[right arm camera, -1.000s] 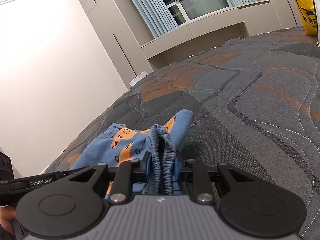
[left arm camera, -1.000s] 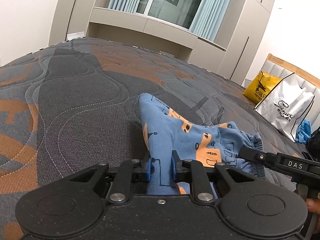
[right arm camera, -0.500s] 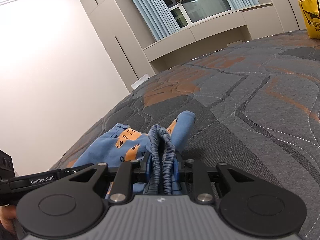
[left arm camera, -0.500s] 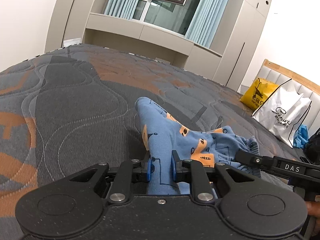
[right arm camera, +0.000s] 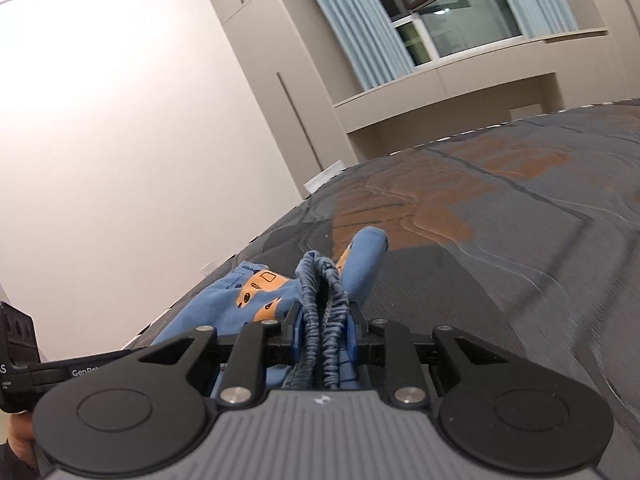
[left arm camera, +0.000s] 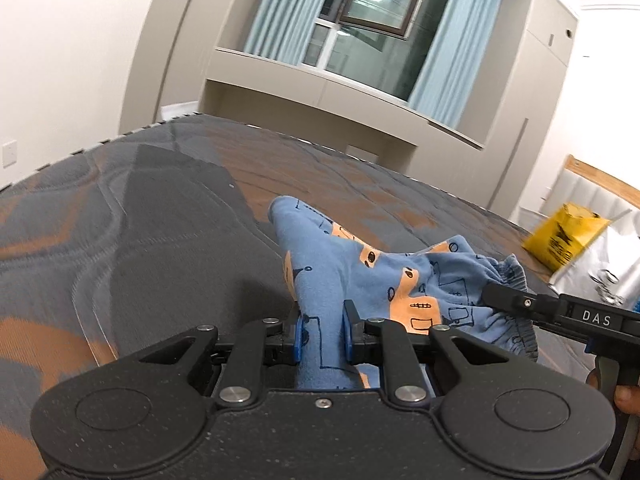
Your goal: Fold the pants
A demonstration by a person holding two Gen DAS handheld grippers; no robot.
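Note:
Small blue pants [left arm camera: 384, 276] with orange and black prints hang bunched between both grippers, above a grey and orange quilted bed [left arm camera: 160, 220]. My left gripper [left arm camera: 322, 334] is shut on a leg end of the pants. My right gripper [right arm camera: 322, 334] is shut on the gathered elastic waistband [right arm camera: 320, 300], and it shows at the right of the left wrist view [left arm camera: 496, 292]. The far end of the pants [right arm camera: 368, 248] still touches the bed. The left gripper's body shows at the lower left of the right wrist view [right arm camera: 80, 368].
A yellow bag [left arm camera: 560, 236] and a white shopping bag [left arm camera: 604, 260] stand by the wooden headboard [left arm camera: 600, 176] at the right. Beige cabinets and a window with blue curtains [left arm camera: 280, 12] lie beyond the bed's far edge. A white wall [right arm camera: 120, 120] is on the left.
Both grippers have risen and tilted upward with the pants in hold; the cloth lifts further off the bed. The views are blurred by the motion.

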